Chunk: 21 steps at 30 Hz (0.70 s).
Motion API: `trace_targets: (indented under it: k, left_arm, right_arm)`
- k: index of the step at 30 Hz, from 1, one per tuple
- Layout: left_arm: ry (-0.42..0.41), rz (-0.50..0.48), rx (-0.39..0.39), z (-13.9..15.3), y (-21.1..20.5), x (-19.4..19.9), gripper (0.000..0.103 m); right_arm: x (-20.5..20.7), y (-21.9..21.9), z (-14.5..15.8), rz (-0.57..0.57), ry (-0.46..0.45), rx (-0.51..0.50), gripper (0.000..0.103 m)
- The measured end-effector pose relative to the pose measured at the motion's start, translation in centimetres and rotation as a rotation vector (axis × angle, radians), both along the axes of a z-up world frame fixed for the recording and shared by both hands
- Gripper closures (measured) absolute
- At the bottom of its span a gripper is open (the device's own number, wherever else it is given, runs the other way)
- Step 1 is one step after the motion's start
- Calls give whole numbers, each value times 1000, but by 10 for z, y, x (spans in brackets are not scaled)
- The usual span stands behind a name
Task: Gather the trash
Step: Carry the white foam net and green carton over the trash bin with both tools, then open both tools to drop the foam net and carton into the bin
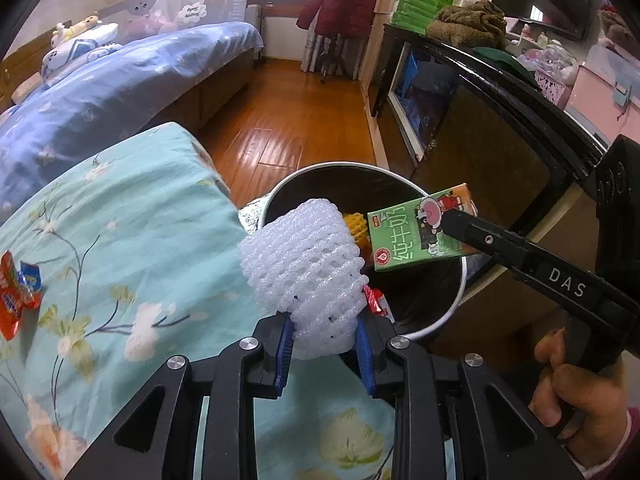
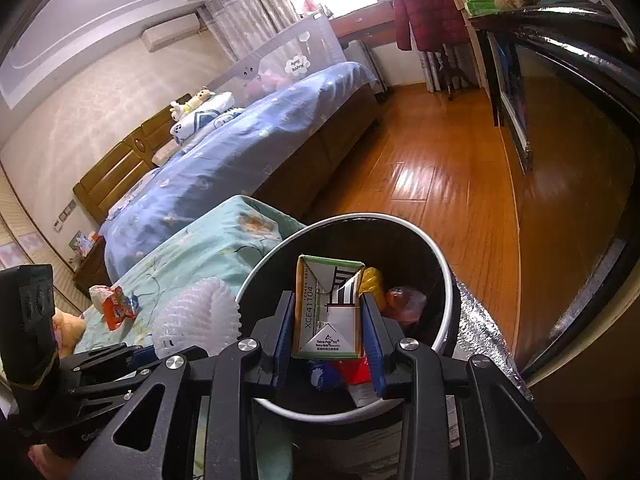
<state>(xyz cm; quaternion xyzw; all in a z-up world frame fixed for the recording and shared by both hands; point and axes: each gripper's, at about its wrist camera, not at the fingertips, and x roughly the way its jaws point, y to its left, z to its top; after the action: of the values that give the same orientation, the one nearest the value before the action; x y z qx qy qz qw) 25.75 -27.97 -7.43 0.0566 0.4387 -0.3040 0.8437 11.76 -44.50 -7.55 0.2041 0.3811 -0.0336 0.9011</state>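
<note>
My left gripper (image 1: 324, 340) is shut on a white foam fruit net (image 1: 304, 276) and holds it at the near rim of the round black trash bin (image 1: 460, 300). My right gripper (image 2: 328, 344) is shut on a green milk carton (image 2: 328, 308) and holds it over the bin's opening (image 2: 444, 280). The carton also shows in the left wrist view (image 1: 420, 232), above the bin. Inside the bin lie yellow foam (image 1: 356, 226), a red wrapper (image 1: 376, 300) and other trash. A red and blue snack wrapper (image 1: 18, 292) lies on the teal floral quilt (image 1: 120, 260).
A bed with a blue cover (image 1: 120, 92) stands to the left. A dark cabinet (image 1: 500, 128) runs along the right. Wooden floor (image 1: 288, 120) lies beyond the bin. A silver foil mat (image 2: 480, 336) lies under the bin.
</note>
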Motion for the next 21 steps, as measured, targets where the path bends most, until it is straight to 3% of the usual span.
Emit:
trace_targets:
  k: [21]
  left_arm:
    - [7, -20, 25, -10, -29, 19, 68]
  right_arm:
    - [21, -23, -13, -24, 83, 20, 71]
